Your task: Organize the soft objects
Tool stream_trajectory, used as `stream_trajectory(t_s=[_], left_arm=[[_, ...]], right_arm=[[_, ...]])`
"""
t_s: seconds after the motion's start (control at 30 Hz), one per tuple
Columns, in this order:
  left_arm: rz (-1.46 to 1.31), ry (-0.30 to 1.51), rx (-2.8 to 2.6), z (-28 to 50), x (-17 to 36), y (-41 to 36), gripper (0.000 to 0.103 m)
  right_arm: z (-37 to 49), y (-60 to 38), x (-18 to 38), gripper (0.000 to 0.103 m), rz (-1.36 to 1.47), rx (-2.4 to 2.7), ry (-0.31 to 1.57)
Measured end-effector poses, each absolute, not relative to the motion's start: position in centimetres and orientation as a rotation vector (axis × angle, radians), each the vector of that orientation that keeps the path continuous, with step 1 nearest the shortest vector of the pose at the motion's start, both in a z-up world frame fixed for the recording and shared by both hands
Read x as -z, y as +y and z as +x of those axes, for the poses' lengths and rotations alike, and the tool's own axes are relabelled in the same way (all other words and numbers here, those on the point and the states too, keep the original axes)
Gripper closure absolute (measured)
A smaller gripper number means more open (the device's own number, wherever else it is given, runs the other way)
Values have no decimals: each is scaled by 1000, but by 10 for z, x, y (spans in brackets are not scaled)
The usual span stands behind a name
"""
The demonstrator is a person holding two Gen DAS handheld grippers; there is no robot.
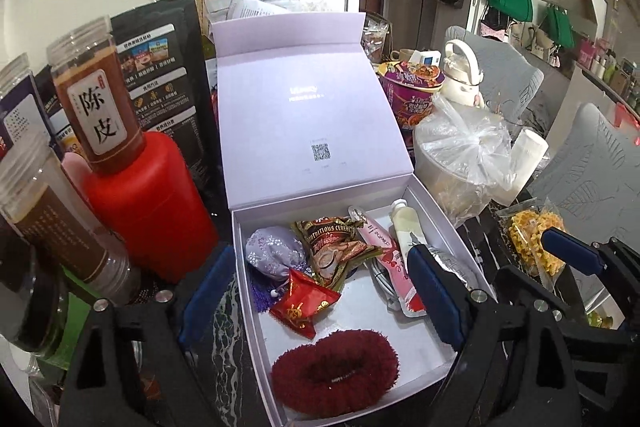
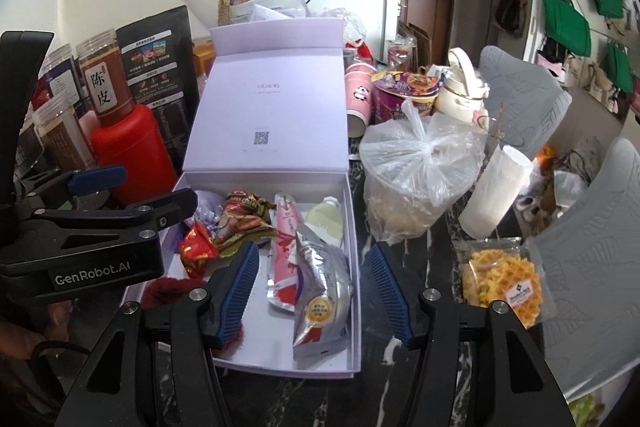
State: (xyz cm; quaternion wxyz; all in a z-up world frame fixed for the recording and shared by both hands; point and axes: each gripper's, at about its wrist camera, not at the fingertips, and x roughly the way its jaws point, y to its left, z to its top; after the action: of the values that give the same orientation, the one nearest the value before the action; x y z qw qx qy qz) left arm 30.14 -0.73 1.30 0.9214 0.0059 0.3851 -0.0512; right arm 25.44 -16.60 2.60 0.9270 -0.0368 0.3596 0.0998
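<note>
An open white box [image 1: 256, 291] with its lid up stands on the dark marble table. In it lie a dark red fluffy scrunchie [image 1: 335, 371], a red candy packet [image 1: 302, 303], a lilac embroidered pouch [image 1: 272, 255], a cereal sachet [image 1: 332, 247], a pink tube [image 1: 384, 251], a cream bottle [image 1: 404, 219] and a silver pouch [image 2: 320, 291]. My left gripper [image 1: 320, 291] is open above the box. My right gripper [image 2: 314, 291] is open over the box's right side, around the silver pouch. The left gripper also shows at the left of the right wrist view [image 2: 132, 187].
A packet of yellow waffle snacks [image 2: 500, 283] lies right of the box [image 2: 356, 267]. A tied plastic bag over a tub [image 2: 416, 171], a paper roll [image 2: 496, 187], a red bottle [image 1: 148, 211], jars and black bags crowd the back and left. Grey chairs [image 2: 592, 267] stand right.
</note>
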Motion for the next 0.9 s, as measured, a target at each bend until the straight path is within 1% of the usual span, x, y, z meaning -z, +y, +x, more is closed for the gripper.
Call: stream_trajectory(t_s=[0.23, 0.37, 0.5, 0.7, 0.8, 0.9], left_arm=[[29, 705, 103, 273, -46, -6, 14], [21, 665, 116, 254, -62, -4, 14], [14, 626, 110, 234, -77, 0, 14], [25, 582, 102, 205, -92, 5, 14], [25, 569, 101, 190, -97, 8, 14], [16, 562, 98, 176, -100, 10, 14]], right_arm=[[228, -165, -53, 44, -92, -198, 665], [209, -166, -68, 40, -87, -195, 624], [190, -165, -80, 40, -89, -191, 590], [159, -163, -97, 39, -84, -203, 535], [142, -161, -102, 37, -87, -205, 513], [126, -159, -105, 36, -92, -203, 494]])
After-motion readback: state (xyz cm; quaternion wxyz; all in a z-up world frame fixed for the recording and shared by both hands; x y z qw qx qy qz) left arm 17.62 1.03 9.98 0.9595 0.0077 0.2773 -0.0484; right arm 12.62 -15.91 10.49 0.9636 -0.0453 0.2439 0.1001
